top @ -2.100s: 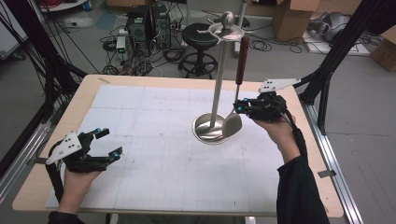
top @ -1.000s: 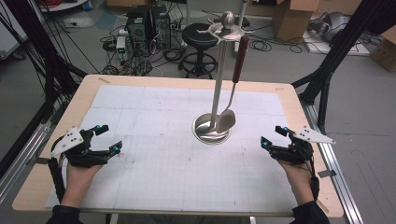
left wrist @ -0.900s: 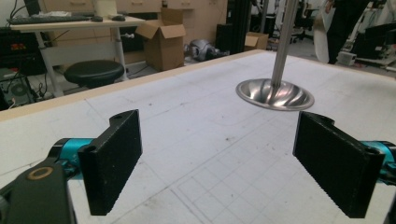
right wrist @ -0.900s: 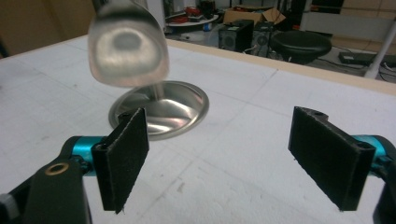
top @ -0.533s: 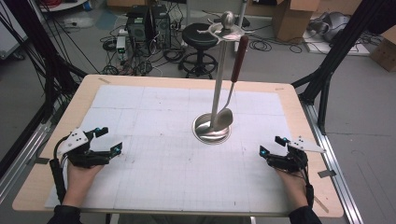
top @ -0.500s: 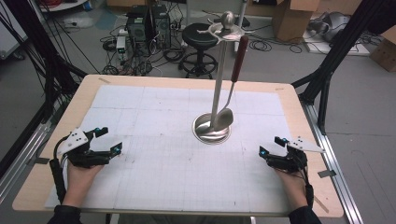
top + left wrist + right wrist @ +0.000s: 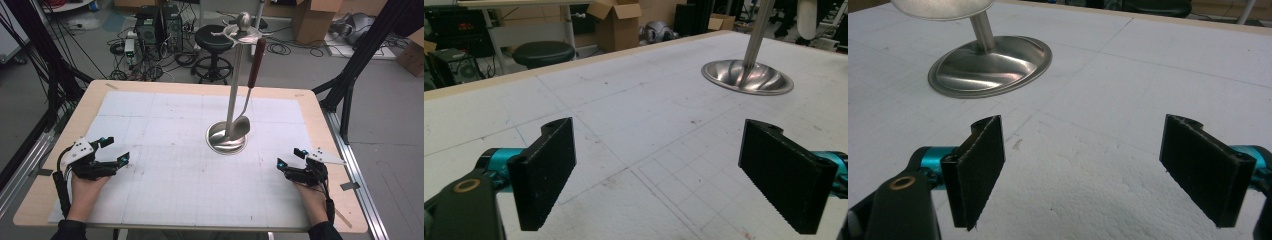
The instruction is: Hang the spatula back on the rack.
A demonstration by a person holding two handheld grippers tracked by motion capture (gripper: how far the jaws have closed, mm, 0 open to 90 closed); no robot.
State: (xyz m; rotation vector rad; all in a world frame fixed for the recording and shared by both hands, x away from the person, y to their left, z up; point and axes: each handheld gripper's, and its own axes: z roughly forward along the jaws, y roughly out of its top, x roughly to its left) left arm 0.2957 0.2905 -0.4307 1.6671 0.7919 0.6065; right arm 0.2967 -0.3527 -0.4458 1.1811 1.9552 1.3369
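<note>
Two sets of tongs, left tongs (image 7: pixel 114 151) and right tongs (image 7: pixel 289 159), rest gaping and empty on the white gridded bench (image 7: pixel 165 185), apparently parked, while between and beyond them the wooden-handled steel ladle (image 7: pixel 246 107) hangs on its polished steel stand (image 7: pixel 228 137), cluttered workshop floor behind.

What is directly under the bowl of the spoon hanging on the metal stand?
The stand's round metal base lies under the spoon, whose bowl hangs low beside the pole. Whether bowl and base touch cannot be told; the patch of base behind the bowl is covered.
</note>
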